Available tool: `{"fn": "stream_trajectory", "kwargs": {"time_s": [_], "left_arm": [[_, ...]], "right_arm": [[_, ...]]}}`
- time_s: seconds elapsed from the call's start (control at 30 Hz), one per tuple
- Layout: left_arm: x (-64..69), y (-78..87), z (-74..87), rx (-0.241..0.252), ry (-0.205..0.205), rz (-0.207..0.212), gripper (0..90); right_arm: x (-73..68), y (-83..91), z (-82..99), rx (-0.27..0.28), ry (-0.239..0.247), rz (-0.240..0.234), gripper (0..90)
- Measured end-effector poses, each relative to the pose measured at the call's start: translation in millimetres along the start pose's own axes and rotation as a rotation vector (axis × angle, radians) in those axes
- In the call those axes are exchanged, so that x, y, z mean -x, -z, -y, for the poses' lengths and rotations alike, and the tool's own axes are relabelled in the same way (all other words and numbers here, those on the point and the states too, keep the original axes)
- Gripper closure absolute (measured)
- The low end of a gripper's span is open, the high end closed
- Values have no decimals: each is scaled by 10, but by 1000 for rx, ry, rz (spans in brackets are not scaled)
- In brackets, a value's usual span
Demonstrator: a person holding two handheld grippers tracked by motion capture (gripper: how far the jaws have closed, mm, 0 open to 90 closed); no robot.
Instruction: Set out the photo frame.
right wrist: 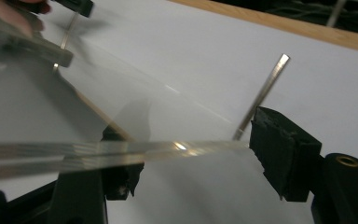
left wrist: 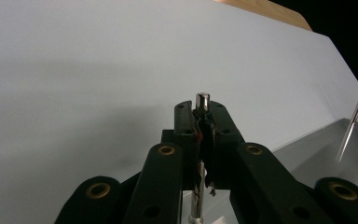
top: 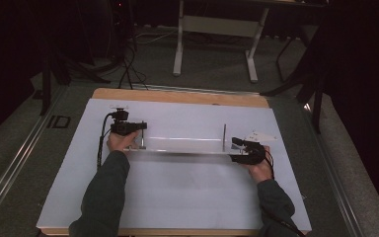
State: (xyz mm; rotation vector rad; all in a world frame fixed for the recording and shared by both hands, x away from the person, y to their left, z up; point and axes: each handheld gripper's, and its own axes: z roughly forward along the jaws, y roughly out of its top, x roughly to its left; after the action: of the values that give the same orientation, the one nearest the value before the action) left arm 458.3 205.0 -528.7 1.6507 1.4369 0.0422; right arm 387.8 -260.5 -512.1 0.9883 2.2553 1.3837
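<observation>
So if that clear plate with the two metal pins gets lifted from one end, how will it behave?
The clear plate looks rigid, so it probably won't sag. Its glossy surface may be slippery. The left pin, clamped in the left hand-held gripper, should steady it.

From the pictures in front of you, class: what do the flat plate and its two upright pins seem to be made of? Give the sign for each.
Flat plate: probably clear acrylic or glass, glossy; the white sheet shows through it and its edge glints.
Left pin, clamped in the left gripper: polished metal, likely steel; bright silvery reflections.
Right pin: the same silvery metal look, with a mirror-like sheen.
</observation>
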Motion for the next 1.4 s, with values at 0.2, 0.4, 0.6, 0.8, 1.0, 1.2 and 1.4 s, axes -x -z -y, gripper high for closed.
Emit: {"fn": "stream_trajectory", "kwargs": {"time_s": [0.2, 0.4, 0.6, 0.8, 1.0, 1.2, 1.4], "left_arm": [[0, -4, 1, 2, 4, -1, 848], [-3, 1, 2, 1, 0, 1, 846], [-4, 0, 2, 1, 4, 2, 844], [-6, -1, 5, 4, 6, 1, 841], [-8, 4, 2, 1, 4, 3, 829], [-19, -18, 11, -7, 18, -2, 769], [-32, -26, 43, -14, -12, -7, 681]], "right_arm": [[-38, -15, -19, 42, 20, -45, 356], [-55, -19, -22, 47, 49, -53, 378], [-54, -19, -23, 52, 55, -57, 385], [-52, -20, -29, 55, 49, -55, 388], [-46, -20, -33, 52, 48, -58, 388], [-40, -22, -38, 52, 48, -59, 388], [-38, -23, -36, 46, 49, -64, 388]]}}
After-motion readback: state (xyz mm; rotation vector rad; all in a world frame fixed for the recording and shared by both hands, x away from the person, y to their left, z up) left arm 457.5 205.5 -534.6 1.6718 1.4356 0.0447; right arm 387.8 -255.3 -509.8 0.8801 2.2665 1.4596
